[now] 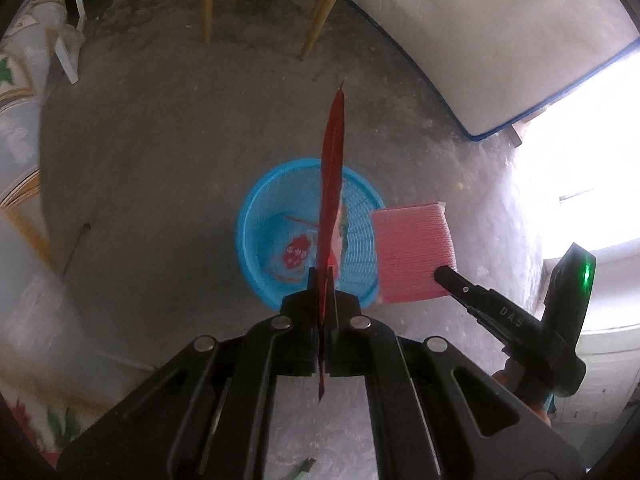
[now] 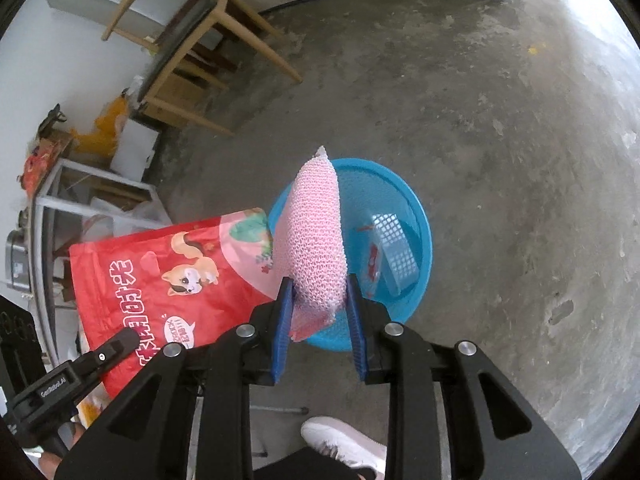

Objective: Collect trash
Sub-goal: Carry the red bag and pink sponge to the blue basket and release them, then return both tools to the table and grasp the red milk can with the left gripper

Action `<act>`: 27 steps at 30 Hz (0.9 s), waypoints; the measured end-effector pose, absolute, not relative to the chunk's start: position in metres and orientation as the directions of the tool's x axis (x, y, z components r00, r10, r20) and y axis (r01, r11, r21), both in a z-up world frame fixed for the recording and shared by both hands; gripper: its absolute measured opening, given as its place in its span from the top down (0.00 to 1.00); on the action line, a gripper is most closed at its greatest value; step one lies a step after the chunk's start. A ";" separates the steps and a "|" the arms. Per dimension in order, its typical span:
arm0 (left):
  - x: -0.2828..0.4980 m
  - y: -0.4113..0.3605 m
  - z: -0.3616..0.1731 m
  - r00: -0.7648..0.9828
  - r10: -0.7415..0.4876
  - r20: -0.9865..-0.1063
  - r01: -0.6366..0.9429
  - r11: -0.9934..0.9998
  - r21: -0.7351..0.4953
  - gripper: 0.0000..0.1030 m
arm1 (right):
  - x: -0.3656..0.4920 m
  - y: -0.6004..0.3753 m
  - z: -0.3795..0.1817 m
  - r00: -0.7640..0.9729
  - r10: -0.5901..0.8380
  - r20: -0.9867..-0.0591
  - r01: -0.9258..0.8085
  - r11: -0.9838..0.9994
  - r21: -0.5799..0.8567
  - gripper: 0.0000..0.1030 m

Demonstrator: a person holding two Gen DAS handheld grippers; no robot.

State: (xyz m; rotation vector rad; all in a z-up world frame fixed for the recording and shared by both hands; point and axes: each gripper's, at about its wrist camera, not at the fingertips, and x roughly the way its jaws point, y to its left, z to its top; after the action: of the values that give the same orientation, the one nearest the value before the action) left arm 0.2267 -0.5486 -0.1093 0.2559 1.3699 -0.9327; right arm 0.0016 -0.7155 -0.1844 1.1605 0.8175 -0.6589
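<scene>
The left gripper [image 1: 322,280] is clamped on a flat red foil snack pouch with a cartoon animal print [image 1: 331,184], which stands edge-on in the left wrist view. The right gripper [image 2: 320,304] grasps a pink mesh-textured sponge pad [image 2: 316,240] between its blue ribbed pads [image 2: 281,328]; the pad bulges above the grip. Both items hang over a round blue plastic mesh basket [image 2: 420,216] standing on the grey concrete floor [image 2: 500,140]. The basket already holds a small pale-blue lattice tray [image 2: 394,248] and a red-printed clear wrapper [image 1: 295,254].

Hazards from this position:

1. Pouch miss. In the right wrist view the pouch lies at 9 o'clock from the basket, mostly outside the rim. Released there, it would likely land on the floor. Being flat and light, it may also glide sideways as it falls.

2. Pad miss. In the left wrist view the pad sits at 3 o'clock from the basket, overlapping the rim. It may catch the rim and roll out.

3. Tool collision. The two grippers work close together over one small opening; converging further risks contact between them.

4. Basket tip. The basket appears light. A finger striking the rim could upset it and spill its contents.

5. Footing. A white shoe [image 2: 340,440] stands at 6 o'clock, near the basket; a step could knock it.
</scene>
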 end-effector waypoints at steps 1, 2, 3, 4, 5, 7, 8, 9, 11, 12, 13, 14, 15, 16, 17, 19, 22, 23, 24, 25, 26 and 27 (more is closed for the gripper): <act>0.225 -0.548 -0.112 -0.067 -0.417 -0.907 0.690 0.637 -0.344 0.90 | 0.006 -0.720 -0.189 0.548 -0.035 -0.836 0.808 0.279 0.519 0.65; 0.227 -0.548 -0.116 -0.057 -0.406 -0.912 0.688 0.646 -0.331 0.71 | 0.009 -0.725 -0.198 0.534 -0.034 -0.845 0.818 0.276 0.505 0.60; 0.225 -0.548 -0.120 -0.042 -0.384 -0.923 0.680 0.665 -0.308 0.55 | 0.011 -0.729 -0.208 0.520 -0.035 -0.853 0.825 0.278 0.492 0.51; 0.224 -0.545 -0.122 -0.030 -0.370 -0.928 0.668 0.684 -0.294 0.53 | 0.011 -0.732 -0.215 0.505 -0.035 -0.862 0.834 0.278 0.477 0.48; 0.225 -0.542 -0.122 -0.032 -0.375 -0.926 0.657 0.691 -0.302 0.53 | 0.010 -0.734 -0.224 0.484 -0.032 -0.875 0.846 0.272 0.458 0.48; 0.225 -0.535 -0.119 -0.037 -0.388 -0.921 0.652 0.689 -0.316 0.52 | 0.004 -0.735 -0.236 0.467 -0.019 -0.884 0.859 0.248 0.448 0.48; 0.224 -0.532 -0.116 -0.035 -0.394 -0.919 0.653 0.687 -0.319 0.50 | 0.000 -0.734 -0.239 0.464 -0.017 -0.886 0.862 0.239 0.447 0.48; 0.223 -0.528 -0.110 -0.025 -0.401 -0.916 0.657 0.684 -0.317 0.49 | -0.006 -0.732 -0.240 0.463 -0.022 -0.886 0.864 0.234 0.446 0.48; 0.219 -0.522 -0.105 -0.013 -0.408 -0.913 0.665 0.678 -0.313 0.48 | -0.012 -0.728 -0.238 0.467 -0.027 -0.884 0.861 0.241 0.448 0.48; 0.219 -0.518 -0.100 -0.008 -0.414 -0.910 0.670 0.674 -0.313 0.48 | -0.015 -0.726 -0.236 0.468 -0.028 -0.883 0.860 0.245 0.448 0.48; 0.219 -0.515 -0.096 -0.003 -0.422 -0.906 0.673 0.669 -0.314 0.47 | -0.018 -0.723 -0.233 0.469 -0.034 -0.883 0.859 0.251 0.446 0.48; 0.217 -0.511 -0.090 0.001 -0.433 -0.902 0.677 0.664 -0.317 0.46 | -0.021 -0.720 -0.229 0.472 -0.038 -0.881 0.856 0.257 0.448 0.48; 0.214 -0.504 -0.081 0.012 -0.442 -0.897 0.685 0.657 -0.315 0.44 | -0.024 -0.718 -0.227 0.475 -0.042 -0.879 0.854 0.262 0.449 0.48; 0.216 -0.503 -0.079 0.017 -0.448 -0.894 0.689 0.654 -0.314 0.44 | -0.028 -0.715 -0.222 0.476 -0.050 -0.878 0.853 0.269 0.448 0.48; 0.215 -0.500 -0.073 0.023 -0.456 -0.890 0.691 0.650 -0.316 0.43 | -0.030 -0.712 -0.218 0.480 -0.056 -0.876 0.850 0.276 0.448 0.48; 0.214 -0.484 -0.054 0.022 -0.482 -0.876 0.696 0.637 -0.332 0.41 | -0.036 -0.705 -0.204 0.494 -0.068 -0.867 0.839 0.299 0.454 0.48; 0.213 -0.452 -0.028 0.034 -0.526 -0.850 0.692 0.625 -0.360 0.38 | -0.042 -0.693 -0.185 0.513 -0.080 -0.854 0.821 0.334 0.462 0.47; 0.213 -0.442 -0.020 0.037 -0.540 -0.841 0.691 0.622 -0.369 0.37 | -0.043 -0.688 -0.178 0.523 -0.080 -0.849 0.813 0.347 0.468 0.46; 0.212 -0.425 -0.008 0.044 -0.563 -0.826 0.690 0.615 -0.382 0.35 | -0.044 -0.685 -0.173 0.530 -0.081 -0.844 0.806 0.357 0.472 0.44; 0.212 -0.407 0.004 0.057 -0.583 -0.810 0.687 0.612 -0.391 0.34 | -0.044 -0.677 -0.163 0.545 -0.080 -0.834 0.792 0.374 0.482 0.42; 0.212 -0.396 0.012 0.067 -0.595 -0.801 0.687 0.610 -0.395 0.32 | -0.044 -0.672 -0.156 0.558 -0.075 -0.826 0.780 0.387 0.491 0.41; 0.209 -0.372 0.024 0.086 -0.616 -0.783 0.688 0.606 -0.401 0.30 | -0.044 -0.664 -0.147 0.574 -0.067 -0.816 0.764 0.401 0.505 0.40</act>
State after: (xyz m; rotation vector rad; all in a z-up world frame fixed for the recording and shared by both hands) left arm 0.2094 -0.3720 0.0238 0.0768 1.1220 -0.9726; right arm -0.0438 -0.6636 -0.1466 1.0316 0.8063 -0.6045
